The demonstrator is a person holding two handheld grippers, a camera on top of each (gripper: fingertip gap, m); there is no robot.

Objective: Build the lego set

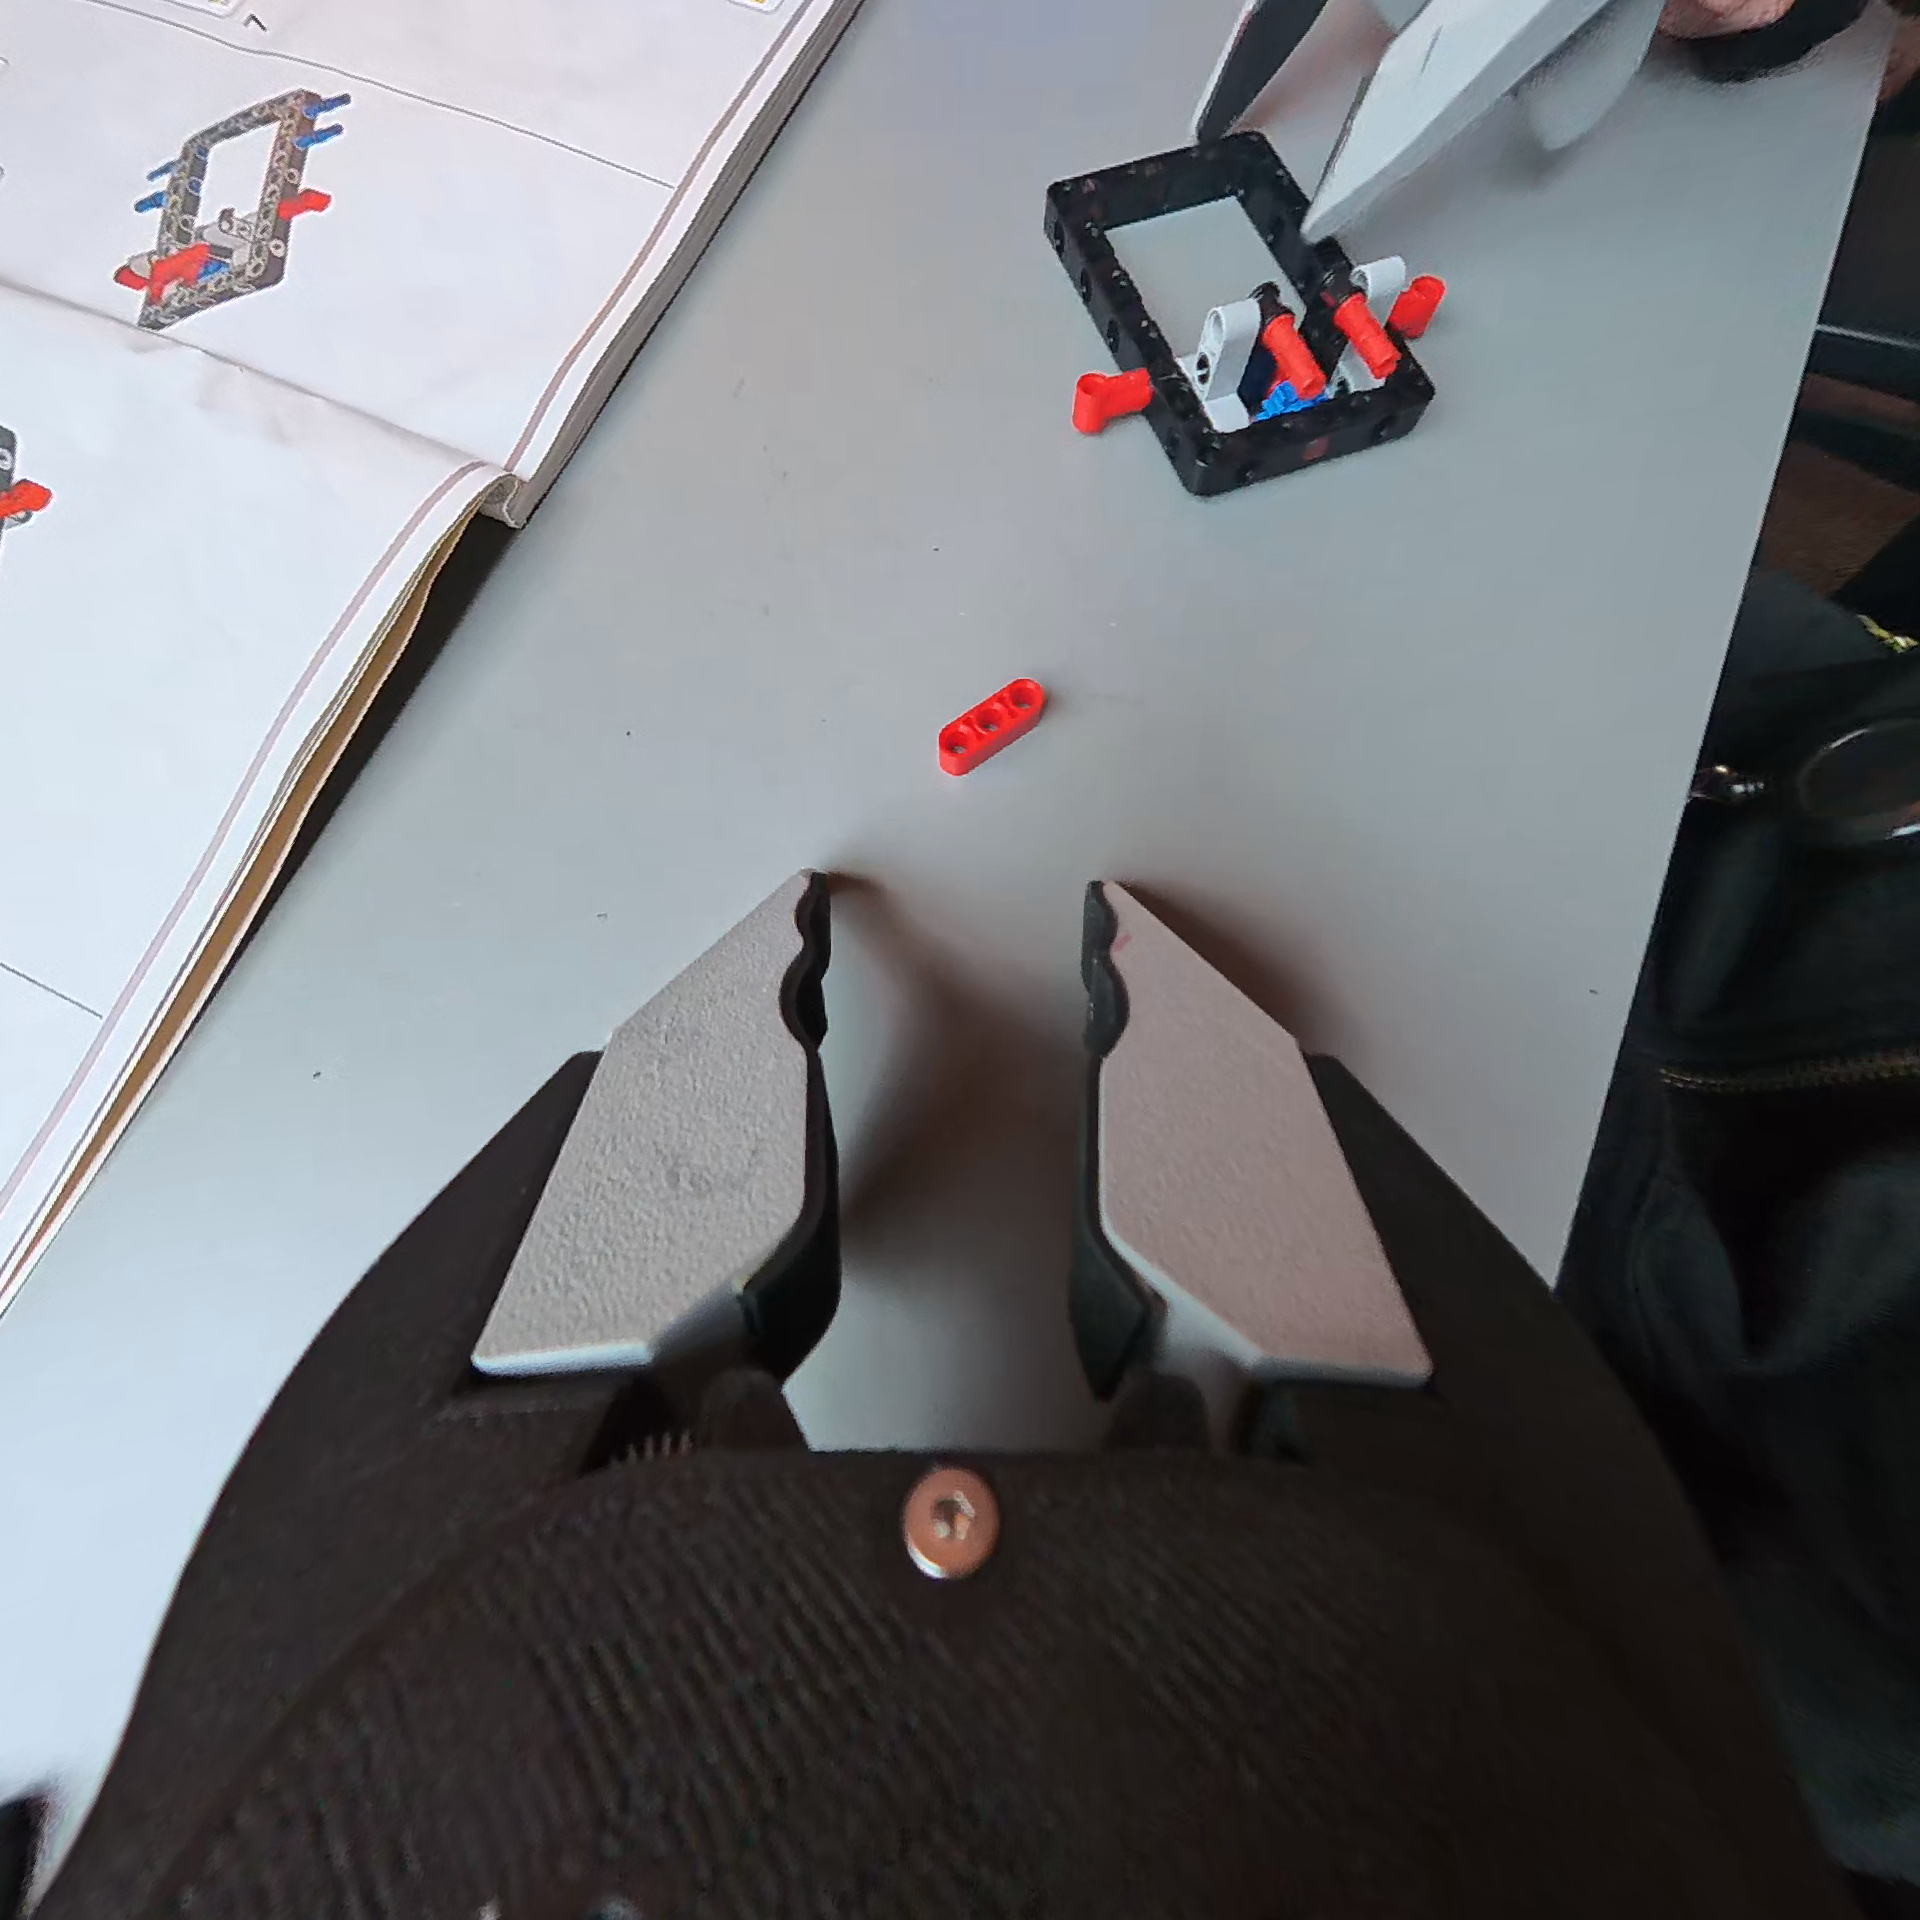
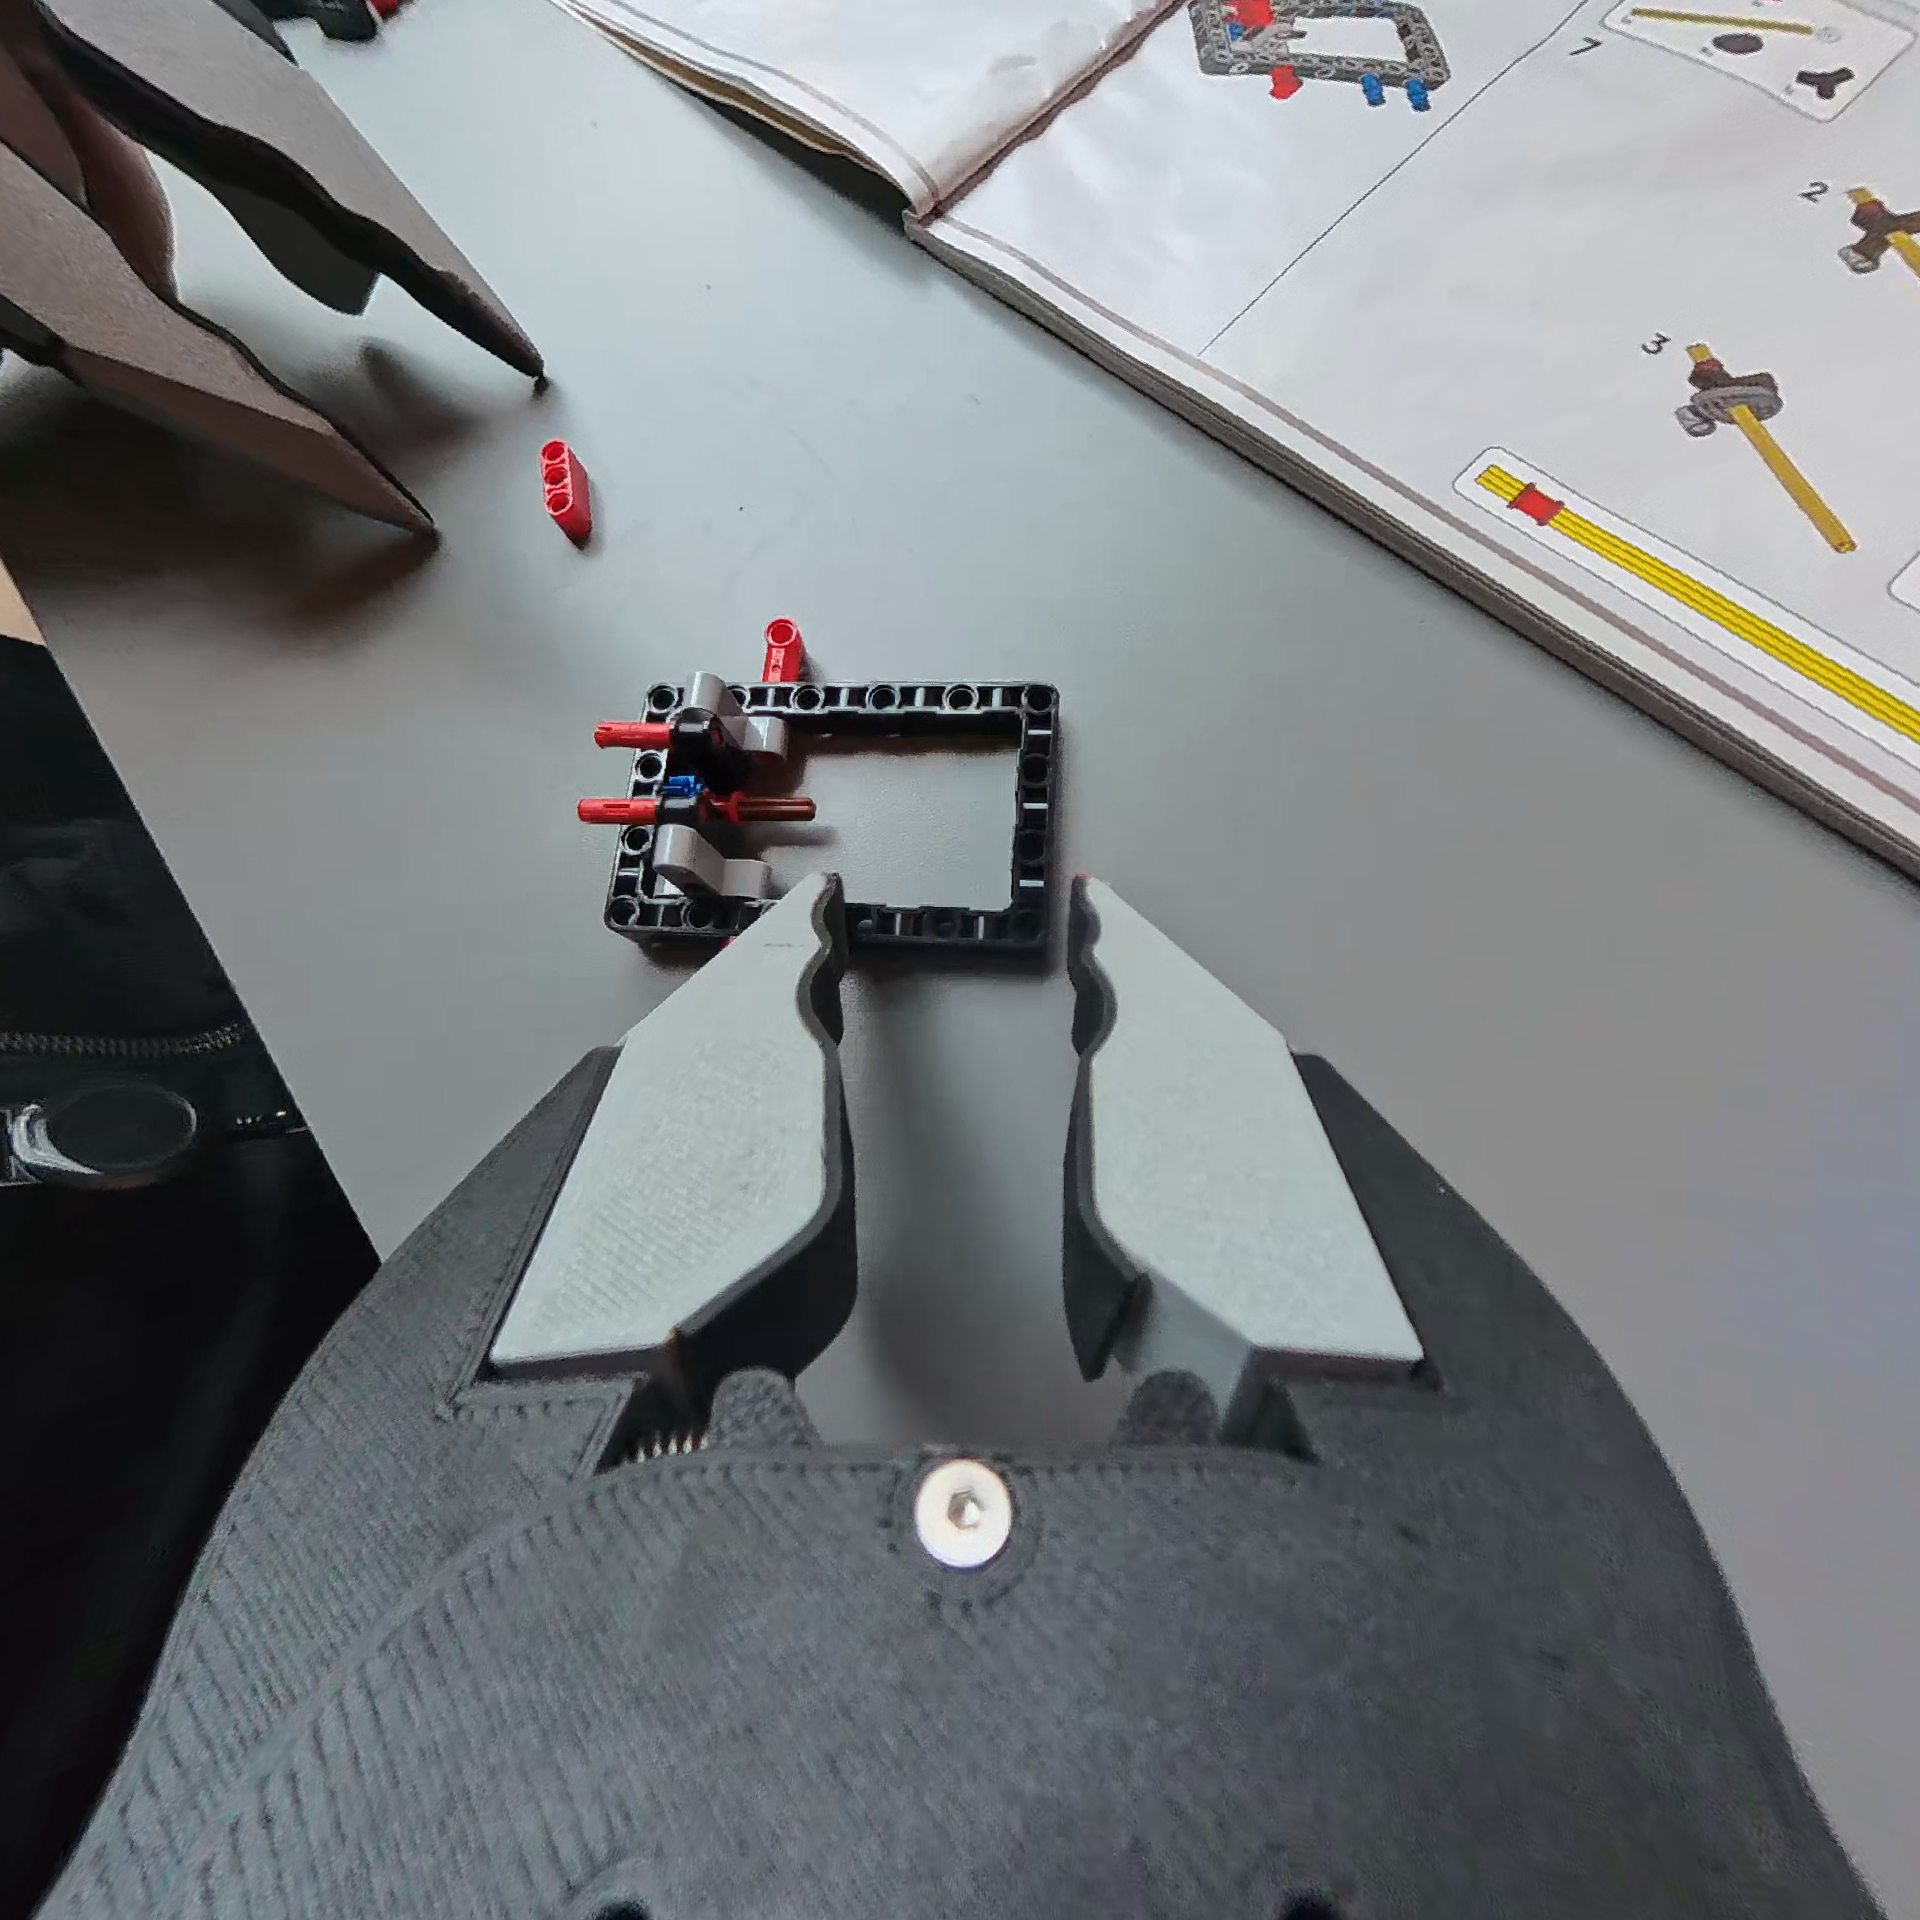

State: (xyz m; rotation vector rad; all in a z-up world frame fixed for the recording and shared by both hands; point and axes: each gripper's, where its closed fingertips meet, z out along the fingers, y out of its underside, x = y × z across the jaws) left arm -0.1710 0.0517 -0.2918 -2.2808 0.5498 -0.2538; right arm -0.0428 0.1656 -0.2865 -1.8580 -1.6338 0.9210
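A black rectangular lego frame [image 1: 1091, 260] with grey connectors and red pins at one end lies flat on the grey table; it also shows in the right wrist view [image 2: 1039, 790]. A small red three-hole beam [image 1: 990, 726] lies loose on the table, also in the right wrist view [image 2: 566, 491]. My left gripper [image 1: 956, 894] is open and empty, just short of the red beam. My right gripper [image 2: 956, 896] is open and empty, its tips at the frame's near long side. It shows in the left wrist view [image 1: 1382, 156] by the frame's far end.
An open instruction booklet [image 1: 260, 468] lies on the table's left side, and shows in the right wrist view [image 2: 1507, 312] at the upper right. The table edge [image 1: 1683, 831] runs along the right, with dark fabric and a bag beyond it.
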